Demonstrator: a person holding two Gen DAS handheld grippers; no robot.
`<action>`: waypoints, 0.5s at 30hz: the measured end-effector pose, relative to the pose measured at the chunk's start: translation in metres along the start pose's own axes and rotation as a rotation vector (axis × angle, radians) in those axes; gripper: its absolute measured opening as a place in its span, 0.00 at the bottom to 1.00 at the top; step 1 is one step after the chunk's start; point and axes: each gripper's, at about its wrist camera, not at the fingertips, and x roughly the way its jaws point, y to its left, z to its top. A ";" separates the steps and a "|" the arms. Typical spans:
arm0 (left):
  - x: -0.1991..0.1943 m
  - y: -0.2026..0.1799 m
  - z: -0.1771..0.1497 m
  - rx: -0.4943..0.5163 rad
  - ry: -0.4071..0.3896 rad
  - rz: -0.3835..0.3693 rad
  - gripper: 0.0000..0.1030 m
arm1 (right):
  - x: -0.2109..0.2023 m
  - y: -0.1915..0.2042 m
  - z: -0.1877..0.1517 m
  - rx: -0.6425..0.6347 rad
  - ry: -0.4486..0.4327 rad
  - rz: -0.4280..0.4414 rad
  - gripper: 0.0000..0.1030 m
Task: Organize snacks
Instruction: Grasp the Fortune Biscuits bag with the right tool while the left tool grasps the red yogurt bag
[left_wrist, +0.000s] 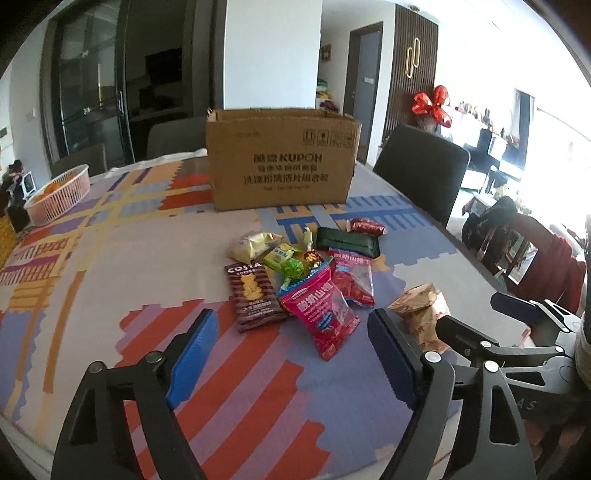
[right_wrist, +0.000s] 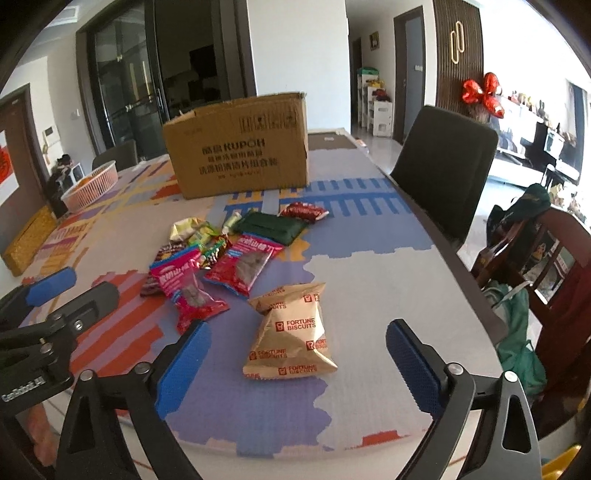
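A pile of snack packets lies mid-table: a brown Costa packet (left_wrist: 254, 295), two pink packets (left_wrist: 320, 314) (right_wrist: 242, 266), a dark green pack (left_wrist: 349, 242) (right_wrist: 275, 226) and small candies. A tan Fortune Biscuits bag (right_wrist: 291, 332) (left_wrist: 421, 314) lies apart, nearer me. An open cardboard box (left_wrist: 282, 158) (right_wrist: 240, 146) stands behind the pile. My left gripper (left_wrist: 291, 354) is open and empty, just short of the pink packet. My right gripper (right_wrist: 299, 365) is open and empty, its fingers either side of the biscuit bag, above it.
A pink basket (left_wrist: 59, 194) (right_wrist: 92, 186) with orange items sits at the far left of the patterned tablecloth (right_wrist: 369, 280). Dark chairs (left_wrist: 421, 170) (right_wrist: 443, 162) stand along the right edge. A wooden chair with clothes (right_wrist: 546, 258) is at the right.
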 end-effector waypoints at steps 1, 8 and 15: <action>0.004 0.000 0.000 -0.001 0.009 -0.004 0.78 | 0.004 0.000 0.000 -0.001 0.009 0.005 0.89; 0.036 0.001 -0.001 -0.024 0.077 -0.053 0.63 | 0.028 0.000 0.001 0.002 0.070 0.035 0.78; 0.062 -0.001 -0.001 -0.050 0.134 -0.101 0.54 | 0.045 0.002 0.003 0.002 0.112 0.055 0.66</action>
